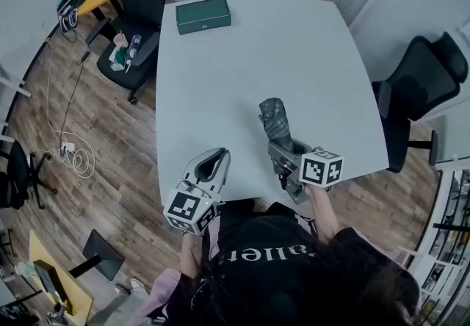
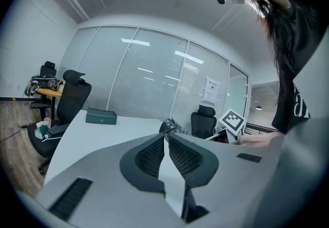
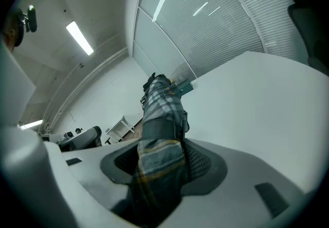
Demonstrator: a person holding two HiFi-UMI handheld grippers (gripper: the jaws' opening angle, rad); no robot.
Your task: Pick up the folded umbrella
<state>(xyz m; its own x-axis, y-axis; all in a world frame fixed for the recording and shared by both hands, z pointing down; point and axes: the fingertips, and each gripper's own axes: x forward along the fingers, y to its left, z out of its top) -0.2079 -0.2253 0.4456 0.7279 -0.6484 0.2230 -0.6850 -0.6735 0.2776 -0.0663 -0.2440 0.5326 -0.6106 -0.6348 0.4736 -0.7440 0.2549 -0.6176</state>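
The folded umbrella (image 1: pixel 275 119) is a grey plaid bundle with a dark strap round it. My right gripper (image 1: pixel 283 150) is shut on its near end at the table's front right. In the right gripper view the umbrella (image 3: pixel 162 106) fills the gap between the jaws of my right gripper (image 3: pixel 163 146), and its free end sticks out beyond them, above the white table (image 3: pixel 267 93). My left gripper (image 1: pixel 211 164) hovers at the front edge to the left, shut with nothing in it. From the left gripper (image 2: pixel 165 138) view, the umbrella's end (image 2: pixel 171 126) shows just past the tips.
A dark green box (image 1: pixel 203 15) lies at the table's far edge, also seen from the left gripper as the green box (image 2: pixel 101 116). Black office chairs stand at the far left (image 1: pixel 139 1) and at the right (image 1: pixel 418 75). Cables lie on the wooden floor (image 1: pixel 70 152).
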